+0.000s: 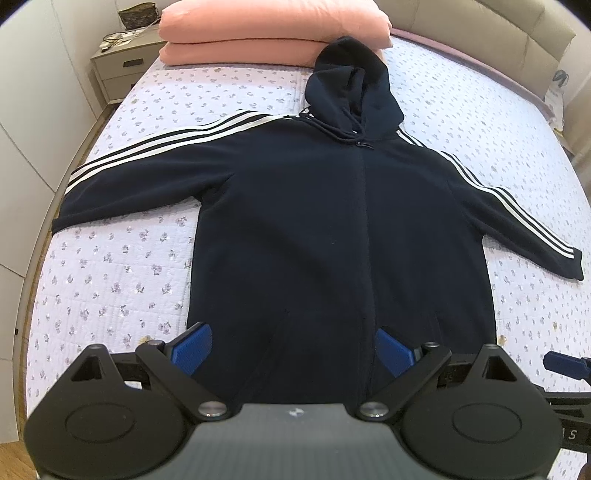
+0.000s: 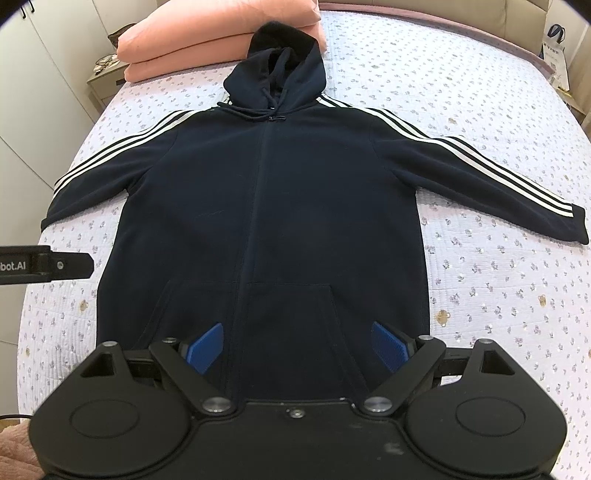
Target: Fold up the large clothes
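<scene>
A dark navy zip hoodie (image 1: 332, 229) with white sleeve stripes lies flat, front up, on the bed, sleeves spread to both sides and hood toward the pillows. It also shows in the right wrist view (image 2: 273, 206). My left gripper (image 1: 293, 350) is open above the hoodie's lower hem, left of the zip, with its blue pads (image 1: 192, 349) wide apart and empty. My right gripper (image 2: 295, 347) is open above the hem at the front pocket, empty. The left gripper's side shows at the right wrist view's left edge (image 2: 44, 264).
The bed has a lilac floral quilt (image 1: 122, 273). Two pink pillows (image 1: 258, 33) are stacked at the head, touching the hood. A nightstand (image 1: 122, 70) stands at the back left. A white wardrobe runs along the left; a padded headboard (image 1: 480, 26) is behind.
</scene>
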A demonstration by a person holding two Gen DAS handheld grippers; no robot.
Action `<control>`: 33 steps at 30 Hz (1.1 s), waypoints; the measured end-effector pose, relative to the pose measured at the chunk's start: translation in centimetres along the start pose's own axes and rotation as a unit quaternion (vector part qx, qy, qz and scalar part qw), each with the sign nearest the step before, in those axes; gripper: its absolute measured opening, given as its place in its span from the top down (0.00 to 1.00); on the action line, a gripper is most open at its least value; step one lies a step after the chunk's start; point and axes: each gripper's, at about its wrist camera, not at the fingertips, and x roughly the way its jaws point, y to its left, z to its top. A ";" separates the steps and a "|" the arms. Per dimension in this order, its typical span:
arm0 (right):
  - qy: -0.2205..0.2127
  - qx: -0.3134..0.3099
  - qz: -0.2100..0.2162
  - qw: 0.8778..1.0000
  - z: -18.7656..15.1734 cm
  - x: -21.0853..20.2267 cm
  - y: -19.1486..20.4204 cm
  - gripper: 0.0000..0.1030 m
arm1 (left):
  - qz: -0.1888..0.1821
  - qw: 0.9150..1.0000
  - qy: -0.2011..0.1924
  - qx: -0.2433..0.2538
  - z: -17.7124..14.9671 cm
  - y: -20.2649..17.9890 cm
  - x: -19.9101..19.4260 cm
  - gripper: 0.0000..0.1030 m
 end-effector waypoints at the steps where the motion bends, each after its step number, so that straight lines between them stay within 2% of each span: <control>1: 0.001 0.000 0.000 1.000 0.0 0.1 0.0 0.00 | -0.001 1.000 0.001 0.000 0.0 0.0 0.1 0.06; 8: -0.003 0.001 0.013 1.000 0.9 1.1 0.4 0.00 | -0.015 1.000 0.003 0.001 0.8 0.3 1.6 0.06; 10: -0.007 0.003 0.028 1.000 2.0 2.2 0.8 0.00 | -0.031 1.000 -0.001 -0.001 1.8 0.9 2.5 0.08; 14: -0.016 -0.008 0.025 1.000 5.2 5.2 2.3 0.00 | -0.071 0.997 -0.007 -0.032 4.1 4.3 4.8 0.11; 17: -0.026 -0.012 0.029 0.999 8.3 7.3 3.6 0.00 | -0.048 0.997 -0.018 -0.061 5.4 7.8 7.1 0.11; 21: -0.026 -0.039 0.056 0.997 13.2 11.0 7.1 0.00 | -0.022 0.994 -0.007 -0.111 7.2 13.6 10.9 0.11; 26: 0.033 -0.065 0.121 0.990 19.5 18.0 13.6 0.00 | -0.021 0.983 -0.014 -0.184 9.5 20.6 14.5 0.10; 30: 0.025 -0.084 0.124 0.988 23.2 23.7 18.5 0.00 | -0.033 0.965 -0.004 -0.260 10.6 25.7 17.1 0.09; 33: 0.003 -0.087 0.120 0.989 25.1 27.8 20.9 0.00 | -0.043 0.950 -0.022 -0.308 10.6 29.0 18.2 0.09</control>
